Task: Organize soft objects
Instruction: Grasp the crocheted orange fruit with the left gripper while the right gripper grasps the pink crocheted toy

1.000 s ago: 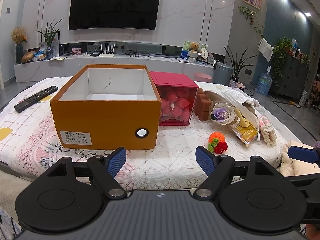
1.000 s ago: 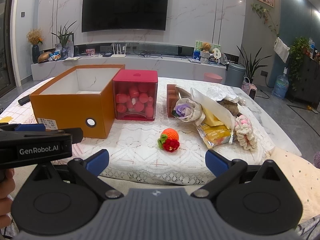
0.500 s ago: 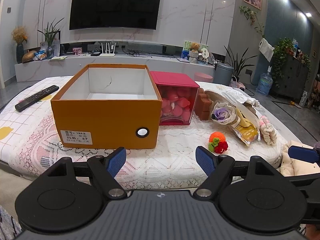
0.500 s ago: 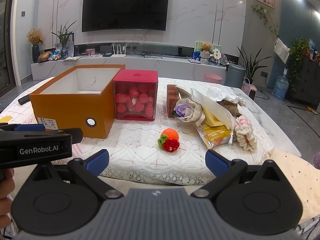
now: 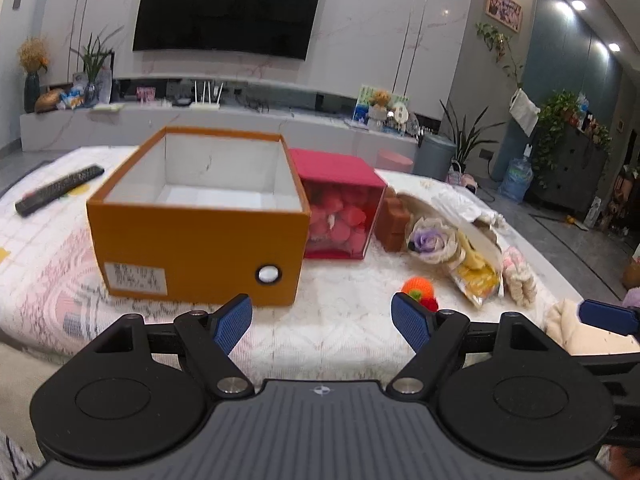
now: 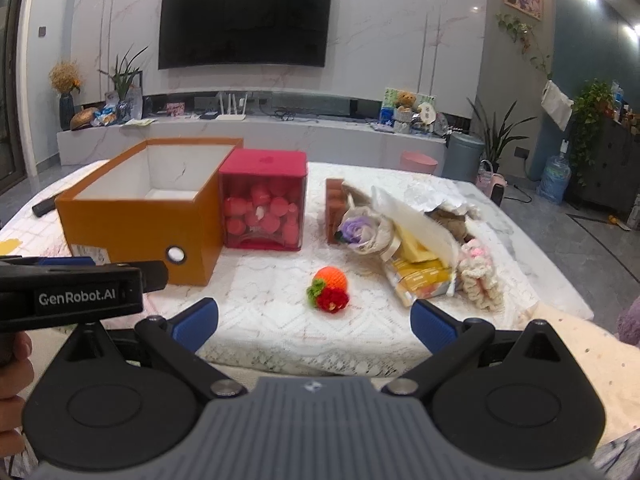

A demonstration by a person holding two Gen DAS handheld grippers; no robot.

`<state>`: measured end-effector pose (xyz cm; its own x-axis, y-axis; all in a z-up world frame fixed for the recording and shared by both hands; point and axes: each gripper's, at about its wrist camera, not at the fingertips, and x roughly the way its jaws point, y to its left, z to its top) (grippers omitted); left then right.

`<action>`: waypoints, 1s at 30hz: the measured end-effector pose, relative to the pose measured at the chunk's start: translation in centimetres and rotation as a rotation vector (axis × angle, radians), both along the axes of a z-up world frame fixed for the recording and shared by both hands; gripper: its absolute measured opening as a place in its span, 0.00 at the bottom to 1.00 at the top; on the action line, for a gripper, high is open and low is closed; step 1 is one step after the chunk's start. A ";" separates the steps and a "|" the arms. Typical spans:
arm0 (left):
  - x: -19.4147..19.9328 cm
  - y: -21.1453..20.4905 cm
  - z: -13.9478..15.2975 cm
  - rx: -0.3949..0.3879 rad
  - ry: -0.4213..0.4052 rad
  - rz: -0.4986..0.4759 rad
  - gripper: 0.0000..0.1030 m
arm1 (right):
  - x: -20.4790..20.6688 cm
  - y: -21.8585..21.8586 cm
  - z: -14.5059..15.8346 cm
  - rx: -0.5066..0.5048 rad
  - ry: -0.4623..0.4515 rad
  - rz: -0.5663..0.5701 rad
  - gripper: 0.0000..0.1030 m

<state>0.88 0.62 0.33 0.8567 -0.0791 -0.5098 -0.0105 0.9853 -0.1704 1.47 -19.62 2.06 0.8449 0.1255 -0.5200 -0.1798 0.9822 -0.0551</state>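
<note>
You are at the very start of the sorting: both tools hang short of the table edge and nothing is picked up. Your left gripper (image 5: 322, 322) stands released, jaws wide and bare; your right gripper (image 6: 314, 322) is spread just as wide and grasps nothing. The crocheted orange ball (image 6: 329, 288) lies straight ahead of the right tool, alone on the lace cloth (image 6: 280, 320). Ahead and to the left of it sits the open orange box (image 6: 140, 216), seemingly empty, with the red-lidded clear box (image 6: 262, 204) touching its side. To the right of the ball lies the heap: a purple fabric rose (image 6: 356, 230), a yellow packet (image 6: 420, 280), a cream knitted piece (image 6: 478, 280). Your next move likely calls for reaching forward over the ball and closing gently, since yarn squashes. Behind the table, a dark television (image 6: 244, 20) hangs on a marble wall
</note>
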 end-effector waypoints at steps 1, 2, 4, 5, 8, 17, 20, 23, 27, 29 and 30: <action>0.1 -0.2 0.1 0.019 -0.014 0.003 0.90 | 0.1 -0.3 0.3 0.000 0.000 -0.010 0.97; 0.2 -0.5 0.2 0.039 -0.029 0.000 0.90 | 0.3 -0.7 0.6 0.002 0.001 -0.020 0.97; 0.4 -0.9 0.3 0.060 -0.043 -0.018 0.90 | 0.7 -1.9 1.4 0.013 0.000 -0.042 0.97; 0.7 -1.1 0.3 0.059 -0.043 -0.032 0.91 | 1.0 -2.5 1.9 0.016 0.001 -0.055 0.97; 1.6 -1.9 0.2 0.041 -0.035 -0.082 0.91 | 2.2 -3.7 3.2 -0.011 0.019 -0.006 0.97; 5.5 -5.7 -1.9 0.002 -0.034 -0.343 0.92 | 7.3 -6.0 7.0 -0.094 -0.095 -0.026 0.98; 7.2 -7.0 -3.2 0.032 -0.023 -0.388 0.92 | 10.3 -7.4 7.7 -0.013 -0.071 0.002 0.98; 8.8 -8.6 -4.7 0.104 0.005 -0.413 0.92 | 13.3 -8.0 7.5 -0.019 -0.064 0.024 0.98; 11.0 -9.9 -6.7 0.112 0.052 -0.411 0.92 | 16.2 -8.4 4.7 -0.080 -0.048 -0.015 0.98; 12.3 -10.5 -7.7 0.113 0.072 -0.409 0.92 | 16.9 -9.2 2.6 -0.053 0.004 -0.024 0.98; 12.9 -10.8 -8.2 0.119 0.080 -0.401 0.92 | 17.1 -9.8 1.6 -0.029 0.038 -0.024 0.98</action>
